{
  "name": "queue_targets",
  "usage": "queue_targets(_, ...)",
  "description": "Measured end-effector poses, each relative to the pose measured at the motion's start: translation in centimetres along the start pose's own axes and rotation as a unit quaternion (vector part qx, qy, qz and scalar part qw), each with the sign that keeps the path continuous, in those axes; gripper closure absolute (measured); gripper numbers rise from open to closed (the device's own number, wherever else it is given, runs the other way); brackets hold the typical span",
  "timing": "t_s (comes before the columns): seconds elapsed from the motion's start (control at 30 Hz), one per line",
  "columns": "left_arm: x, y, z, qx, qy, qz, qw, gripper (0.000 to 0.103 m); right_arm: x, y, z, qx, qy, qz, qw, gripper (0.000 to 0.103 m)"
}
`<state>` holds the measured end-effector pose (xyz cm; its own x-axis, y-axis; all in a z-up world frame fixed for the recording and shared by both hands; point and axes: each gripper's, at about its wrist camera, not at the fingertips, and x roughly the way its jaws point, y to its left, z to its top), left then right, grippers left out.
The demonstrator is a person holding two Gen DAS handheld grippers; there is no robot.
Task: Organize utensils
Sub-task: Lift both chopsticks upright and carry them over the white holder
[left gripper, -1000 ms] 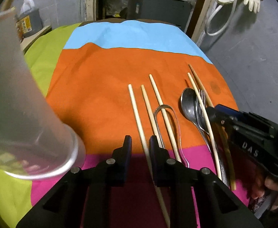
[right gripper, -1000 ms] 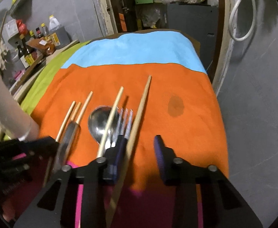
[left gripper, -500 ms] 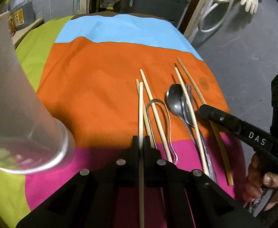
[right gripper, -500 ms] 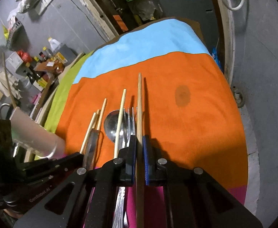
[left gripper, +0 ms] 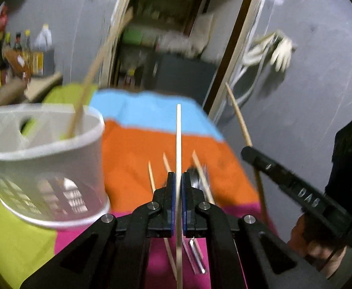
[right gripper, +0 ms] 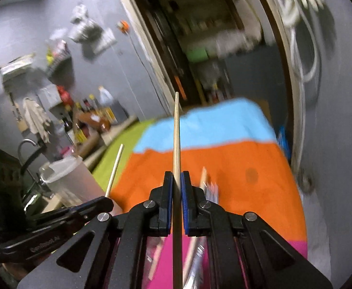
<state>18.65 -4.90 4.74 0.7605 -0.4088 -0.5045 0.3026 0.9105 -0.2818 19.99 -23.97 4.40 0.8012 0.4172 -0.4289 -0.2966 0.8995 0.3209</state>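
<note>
Black hand-held gripper (left gripper: 178,180), blue pads, silver screws

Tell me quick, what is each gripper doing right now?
Left gripper: shut on a pale chopstick.
Right gripper: shut on a darker chopstick.

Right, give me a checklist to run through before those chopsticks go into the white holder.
1. Left gripper shut on pale wooden chopstick: ok.
2. Right gripper shut on darker wooden chopstick: ok.
3. White plastic utensil holder upright, mouth open: ok.
4. Room inside beside the slanted stick already there: ok.
5. Both held sticks clear of the striped cloth: ok.
6. Utensils left on the cloth undisturbed: cannot tell, blurred.
</note>
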Motion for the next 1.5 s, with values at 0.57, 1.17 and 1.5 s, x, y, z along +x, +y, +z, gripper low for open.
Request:
queue_targets(0.57, -9.9, 6.1, 7.4, -0.007, -0.221, 0.013, 0.9752, 0.101, 0.5, 11.4, 4.8, -0.039, -0.223, 0.109, 0.968, 0.098)
queue_targets(1.17, -10.2, 17.9, 7.9, -0.067, -0.291, 0.116, 0.9472, 0.101, 6.8, 17.2, 3.6, -0.049, -0.286, 0.074, 0.954, 0.098)
queue_targets(1.5, -7.8, 18.9, 6.2, -0.074, -0.284, 0.131, 0.9471, 0.101, 8.6, 16.2, 2.4, -0.056, -0.264, 0.046, 0.962, 0.098)
